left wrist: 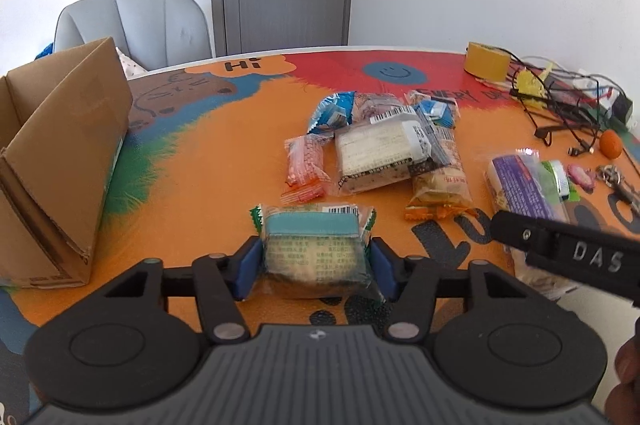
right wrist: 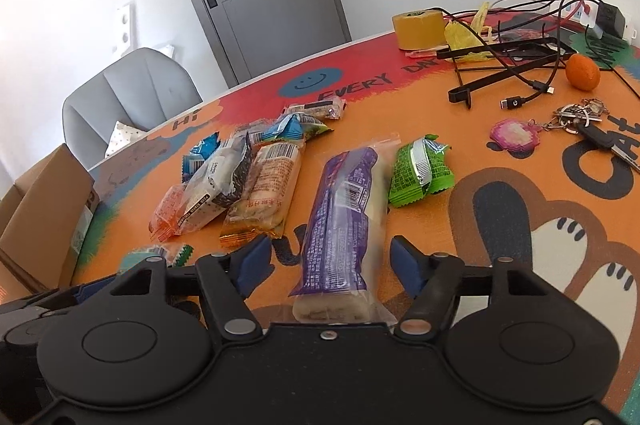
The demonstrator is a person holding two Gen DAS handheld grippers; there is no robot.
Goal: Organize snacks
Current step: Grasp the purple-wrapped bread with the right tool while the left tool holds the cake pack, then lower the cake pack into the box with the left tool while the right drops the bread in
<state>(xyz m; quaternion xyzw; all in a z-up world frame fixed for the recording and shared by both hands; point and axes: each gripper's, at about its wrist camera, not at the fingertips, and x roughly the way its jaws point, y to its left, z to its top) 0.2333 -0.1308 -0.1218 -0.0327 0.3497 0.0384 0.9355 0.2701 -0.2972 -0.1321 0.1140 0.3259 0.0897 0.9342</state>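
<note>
left gripper (left wrist: 316, 267) – blue pads pressed on teal-green snack pack (left wrist: 314, 245), near cardboard box (left wrist: 60, 161) | right gripper (right wrist: 326, 263) – jaws apart, clear of long purple wrapped roll (right wrist: 344, 221) lying between them on table mat (right wrist: 520, 225) | handling: light, soft, crinkly slippery film; pinch mid-body, gently | box stiff, corrugated

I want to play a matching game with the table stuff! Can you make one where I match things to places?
Things:
1. long purple snack packet
2. brown cardboard box
3. round orange fruit
4. teal and green snack packet

Places:
A. by the black cables
B. between the left tool's fingers
C. far left on the table
D. between the right tool's fingers

Pairs: 1-D, 2-C, 3-A, 4-B
</note>
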